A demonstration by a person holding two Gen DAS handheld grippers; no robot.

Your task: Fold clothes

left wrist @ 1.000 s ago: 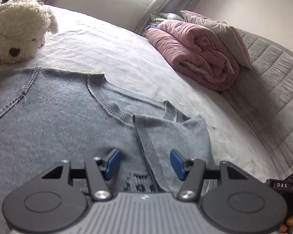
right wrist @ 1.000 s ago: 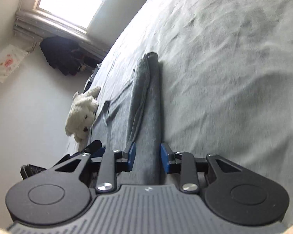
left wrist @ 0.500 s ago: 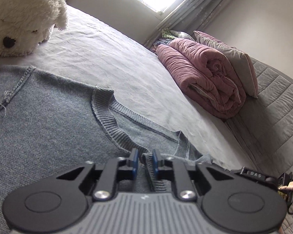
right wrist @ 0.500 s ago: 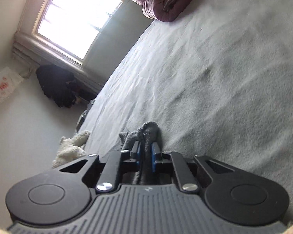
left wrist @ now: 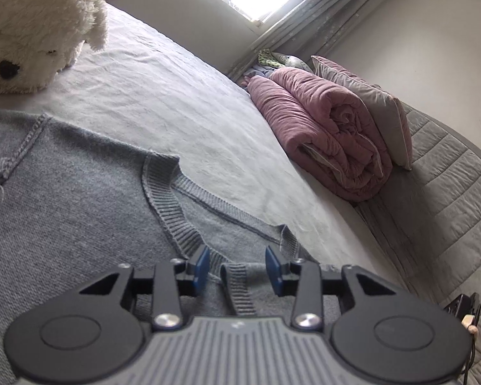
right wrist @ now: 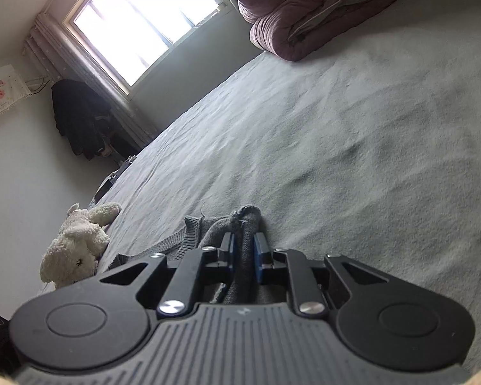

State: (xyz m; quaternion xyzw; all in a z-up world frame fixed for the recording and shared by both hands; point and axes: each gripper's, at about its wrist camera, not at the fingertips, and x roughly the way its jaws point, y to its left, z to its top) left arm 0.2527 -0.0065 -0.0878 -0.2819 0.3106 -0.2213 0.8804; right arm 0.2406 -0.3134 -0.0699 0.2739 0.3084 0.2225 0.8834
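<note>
Left tongs (left wrist: 238, 268) parted over sweater (left wrist: 64, 199); right tongs (right wrist: 244, 252) pinch it.

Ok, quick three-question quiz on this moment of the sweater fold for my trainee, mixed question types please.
1. True or false: the left gripper is clamped on the grey sweater.
2. What does the right gripper pinch? A) the plush dog B) a bunched fold of the sweater C) the pink duvet
3. Fill in: the duvet lies rolled at the bed's ____ end, near the pillow.

Key: 1 false; 2 B; 3 head
</note>
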